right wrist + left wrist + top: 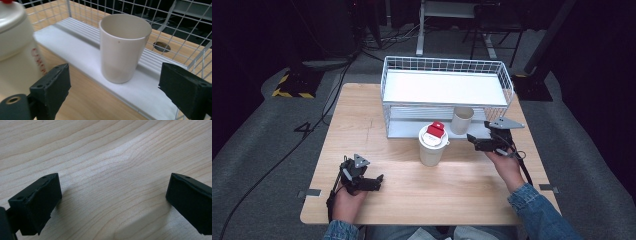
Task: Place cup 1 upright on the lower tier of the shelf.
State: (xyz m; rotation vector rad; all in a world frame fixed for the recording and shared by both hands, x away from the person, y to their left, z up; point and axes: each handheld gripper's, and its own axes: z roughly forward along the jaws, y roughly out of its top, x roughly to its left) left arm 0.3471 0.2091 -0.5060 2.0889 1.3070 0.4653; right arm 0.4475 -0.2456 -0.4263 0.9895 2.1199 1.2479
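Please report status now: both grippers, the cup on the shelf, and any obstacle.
Left gripper open, empty, low over table. Right gripper open, empty, facing white cup. Cup upright on rack's lower shelf. Lidded cup stands close beside.

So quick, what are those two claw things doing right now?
Left gripper: open, nothing between its jaws, above bare table.
Right gripper: open, holding nothing, facing the cup.

Both grippers open, hands apart

Left gripper (374, 182) rests at 7 o'clock; right gripper (470, 138) at 3 o'clock, jaws spread, nothing between.
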